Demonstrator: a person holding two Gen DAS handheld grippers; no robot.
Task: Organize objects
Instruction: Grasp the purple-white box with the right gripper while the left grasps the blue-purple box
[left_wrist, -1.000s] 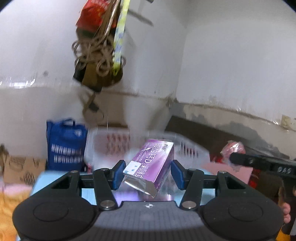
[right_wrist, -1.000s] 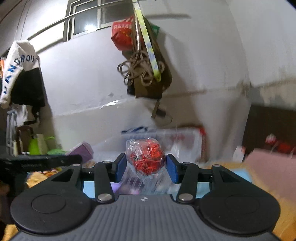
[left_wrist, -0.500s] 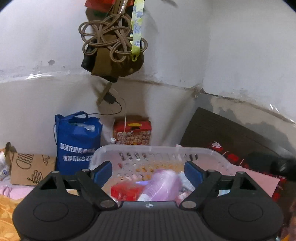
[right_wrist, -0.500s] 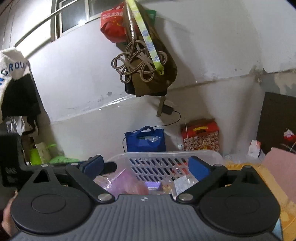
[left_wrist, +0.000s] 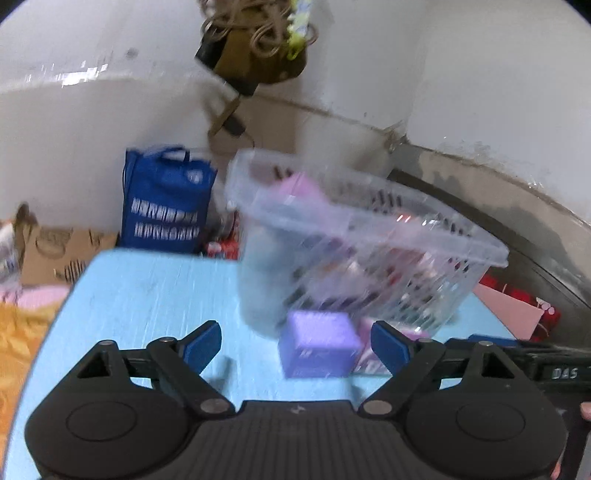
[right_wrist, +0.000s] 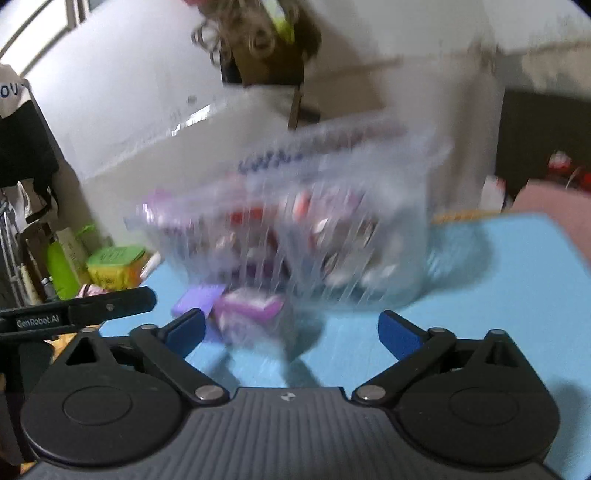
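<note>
Both grippers, a second ago clamped on a purple carton and a bagged red item, are now empty and lower, facing the blue tabletop (left_wrist: 147, 288). Left gripper (left_wrist: 295, 341): jaws wide and opening, a purple box (left_wrist: 317, 349) on the table ahead between them, untouched; right gripper (right_wrist: 291, 328): jaws wide but closing, a pink-purple packet (right_wrist: 255, 317) ahead, unpinched. Clear slotted basket (left_wrist: 369, 221) just behind holds mixed goods, apparently including the two dropped items; judged next: collect these two remaining pieces.
</note>
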